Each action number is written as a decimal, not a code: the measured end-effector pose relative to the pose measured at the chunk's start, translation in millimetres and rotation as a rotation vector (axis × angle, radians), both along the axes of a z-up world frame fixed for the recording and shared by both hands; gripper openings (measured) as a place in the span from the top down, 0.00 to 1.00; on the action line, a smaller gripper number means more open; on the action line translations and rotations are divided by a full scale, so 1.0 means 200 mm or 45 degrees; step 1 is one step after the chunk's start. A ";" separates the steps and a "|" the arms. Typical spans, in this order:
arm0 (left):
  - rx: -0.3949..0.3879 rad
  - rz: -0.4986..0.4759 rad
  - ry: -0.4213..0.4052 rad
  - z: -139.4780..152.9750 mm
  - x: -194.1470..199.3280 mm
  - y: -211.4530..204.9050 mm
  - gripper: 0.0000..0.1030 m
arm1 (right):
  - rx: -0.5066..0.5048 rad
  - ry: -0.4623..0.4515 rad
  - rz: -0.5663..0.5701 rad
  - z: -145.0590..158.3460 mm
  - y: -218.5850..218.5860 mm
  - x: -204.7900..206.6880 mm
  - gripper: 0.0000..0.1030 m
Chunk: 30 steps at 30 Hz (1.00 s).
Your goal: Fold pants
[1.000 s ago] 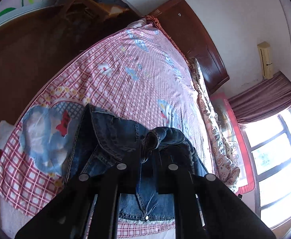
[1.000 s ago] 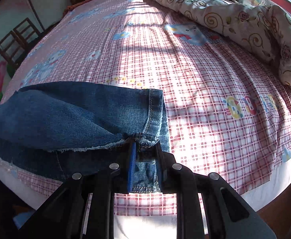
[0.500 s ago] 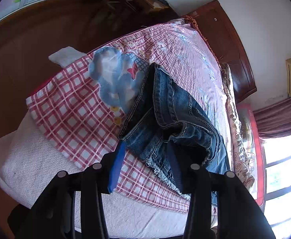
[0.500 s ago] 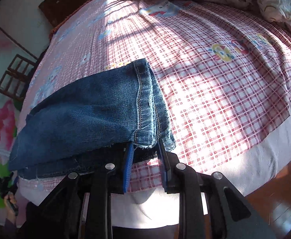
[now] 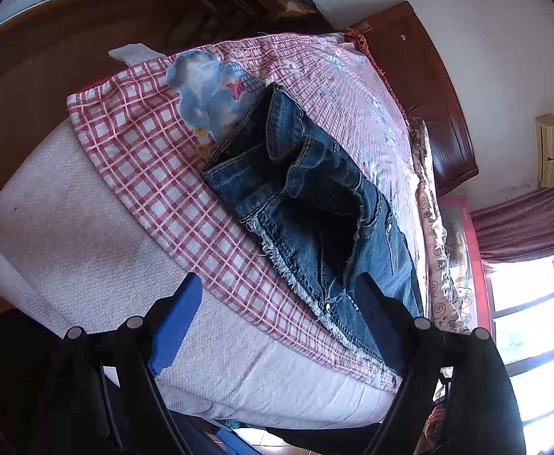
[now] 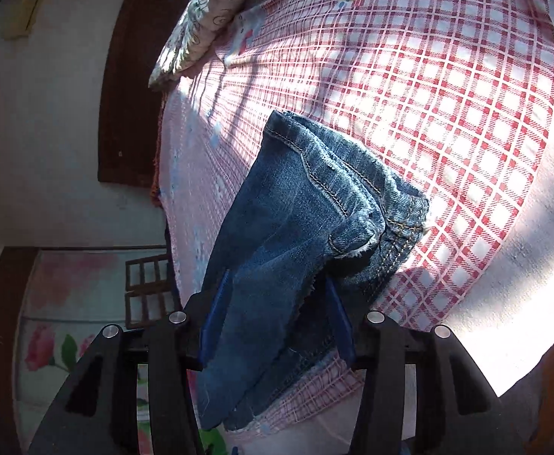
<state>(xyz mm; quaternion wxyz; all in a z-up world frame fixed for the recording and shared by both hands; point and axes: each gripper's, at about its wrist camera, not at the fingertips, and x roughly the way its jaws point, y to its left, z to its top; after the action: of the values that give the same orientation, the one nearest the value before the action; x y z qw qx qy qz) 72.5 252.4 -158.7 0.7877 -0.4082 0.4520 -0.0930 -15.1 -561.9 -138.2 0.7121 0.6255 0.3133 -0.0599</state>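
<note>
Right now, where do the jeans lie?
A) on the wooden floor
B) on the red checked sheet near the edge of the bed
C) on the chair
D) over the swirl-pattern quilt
B: the folded jeans rest on the red checked sheet close to the mattress edge, apart from the quilt.

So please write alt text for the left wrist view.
Folded blue jeans lie on a red-checked bedsheet near the mattress edge. The open left gripper hovers before them, holding nothing.
</note>
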 end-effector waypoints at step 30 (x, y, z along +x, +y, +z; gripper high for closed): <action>-0.386 0.321 0.094 0.02 0.67 -0.11 0.84 | -0.138 0.115 0.192 -0.03 0.10 0.27 0.98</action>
<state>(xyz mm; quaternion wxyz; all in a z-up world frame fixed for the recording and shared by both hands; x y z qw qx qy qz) 206.8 229.6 -155.5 0.7056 -0.5785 0.4066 -0.0456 38.1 -542.6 -144.0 0.7324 0.5575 0.3874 -0.0511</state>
